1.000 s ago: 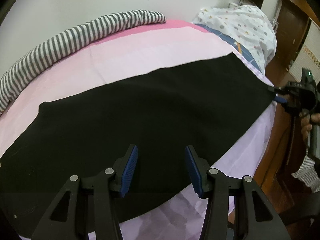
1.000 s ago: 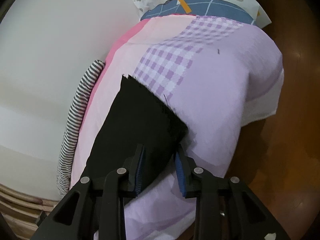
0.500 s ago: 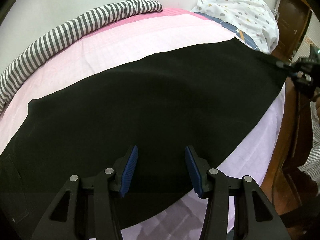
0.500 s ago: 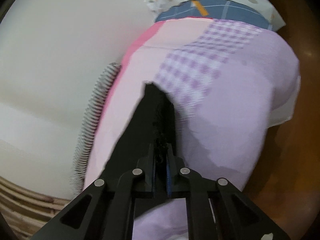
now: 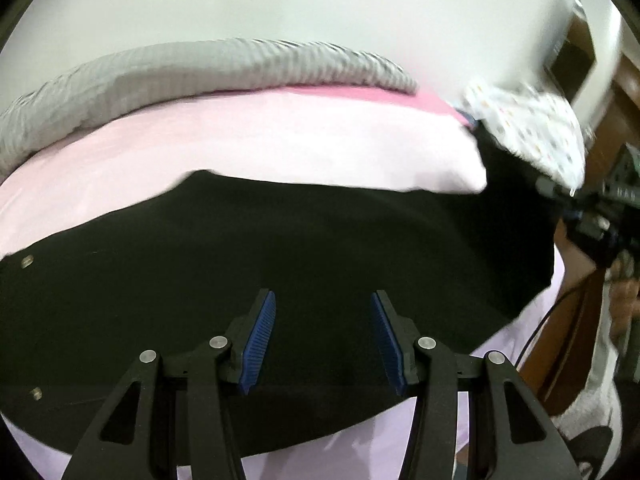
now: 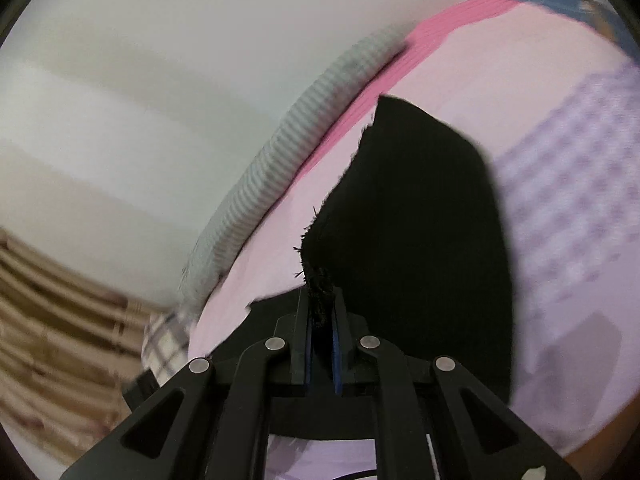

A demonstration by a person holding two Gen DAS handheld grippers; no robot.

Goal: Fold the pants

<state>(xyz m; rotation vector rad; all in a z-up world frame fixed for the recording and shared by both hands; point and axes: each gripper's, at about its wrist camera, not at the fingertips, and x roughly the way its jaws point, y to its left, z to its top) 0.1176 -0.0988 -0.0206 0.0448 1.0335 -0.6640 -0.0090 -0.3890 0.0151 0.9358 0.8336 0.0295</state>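
Across the pink bed sheet (image 5: 280,148) lie the black pants (image 5: 280,248), spread wide in the left wrist view, with 2 small metal buttons (image 5: 27,261) showing near their left edge. Only this view shows the left gripper (image 5: 322,336): its 2 blue-padded fingers (image 5: 260,340) stand well apart just above the dark cloth, gripping nothing. It also catches the right gripper (image 5: 576,208) from outside, blurred, at the far right end of the pants.

From the right wrist view alone comes the close detail: the right gripper (image 6: 320,320) has its jaws pressed together on a frayed hem corner of the pants (image 6: 420,220), and the fabric rises from the bed toward it. This view also shows a lilac checked patch (image 6: 568,184) of the sheet.

A grey striped bolster (image 5: 200,72) runs along the wall behind the bed, and a spotted white pillow (image 5: 532,128) lies at the right end, partly covering the cloth's far corner.
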